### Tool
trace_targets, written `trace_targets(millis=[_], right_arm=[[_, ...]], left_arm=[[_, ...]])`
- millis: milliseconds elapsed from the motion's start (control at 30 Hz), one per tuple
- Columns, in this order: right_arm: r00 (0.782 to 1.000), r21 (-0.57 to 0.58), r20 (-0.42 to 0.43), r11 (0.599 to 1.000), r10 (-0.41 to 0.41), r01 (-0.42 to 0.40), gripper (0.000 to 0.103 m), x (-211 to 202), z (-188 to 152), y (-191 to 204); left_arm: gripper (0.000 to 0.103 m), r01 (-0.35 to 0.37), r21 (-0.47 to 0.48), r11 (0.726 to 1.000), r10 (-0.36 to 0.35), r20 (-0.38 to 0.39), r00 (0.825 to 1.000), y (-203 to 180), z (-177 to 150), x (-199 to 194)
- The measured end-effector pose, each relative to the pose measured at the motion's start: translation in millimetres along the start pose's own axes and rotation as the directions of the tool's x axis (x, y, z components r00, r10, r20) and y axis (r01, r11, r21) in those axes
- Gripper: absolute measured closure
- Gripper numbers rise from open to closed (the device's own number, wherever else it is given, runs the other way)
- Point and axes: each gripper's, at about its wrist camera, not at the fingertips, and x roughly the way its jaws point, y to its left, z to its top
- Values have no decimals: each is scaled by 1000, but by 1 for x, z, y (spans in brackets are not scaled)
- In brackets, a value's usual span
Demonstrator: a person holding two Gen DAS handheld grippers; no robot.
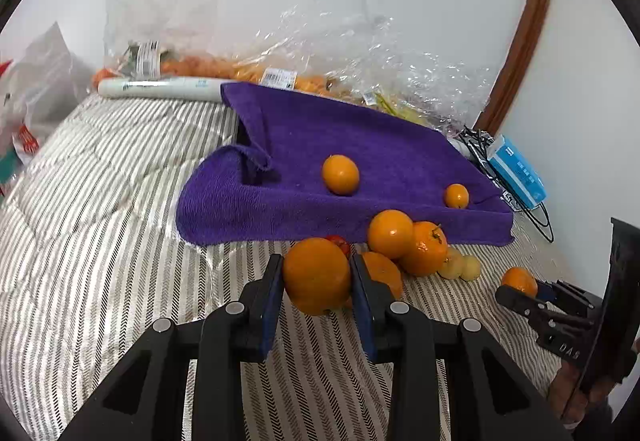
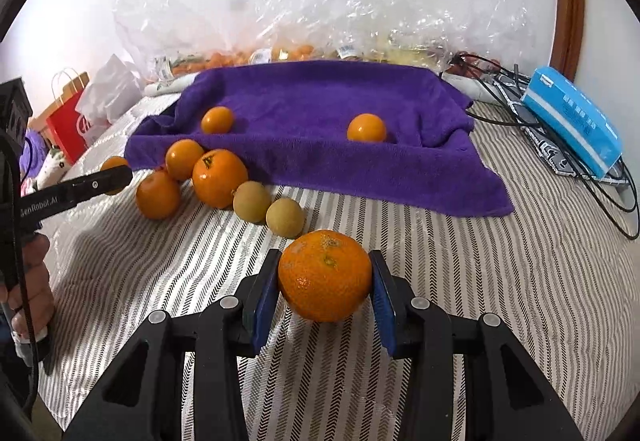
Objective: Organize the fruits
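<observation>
Striped bedding [image 2: 460, 281] against a white wall. Left gripper [image 1: 317, 273] low and level over the bedding, pinching an orange [image 1: 316, 275] between blue pads. Right gripper [image 2: 325, 277] likewise low, clamped on a mandarin [image 2: 325, 275]. Loose pile of fruit [image 2: 218, 177] just beside the front edge of a purple towel [image 2: 320, 101]; two small oranges [image 2: 367, 128] on the towel itself. Behind: crinkled clear bags [image 1: 340, 53], contents blurred. Blue box [image 2: 572, 117] and black cables far right. Red fruit [image 1: 339, 243] mostly hidden behind the held orange.
</observation>
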Motion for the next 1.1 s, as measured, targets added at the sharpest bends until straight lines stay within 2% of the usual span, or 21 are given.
trace_targets(millis=[433, 567, 767, 933, 1100], right_arm=[[999, 63, 33, 998, 6, -8, 61, -6, 0, -10], [998, 95, 33, 994, 47, -50, 61, -11, 7, -12], [993, 35, 119, 999, 21, -25, 61, -39, 35, -1], [986, -11, 167, 1000, 23, -21, 61, -58, 61, 6], [983, -39, 181, 999, 19, -12, 61, -70, 73, 7]], left_arm=[[72, 32, -6, 999, -32, 26, 999, -1, 2, -7], [72, 44, -18, 999, -43, 41, 998, 2, 7, -14], [72, 71, -16, 997, -70, 79, 994, -5, 28, -32], [72, 41, 1, 999, -41, 99, 994, -7, 41, -39], [72, 24, -6, 1000, -23, 101, 995, -6, 48, -40]])
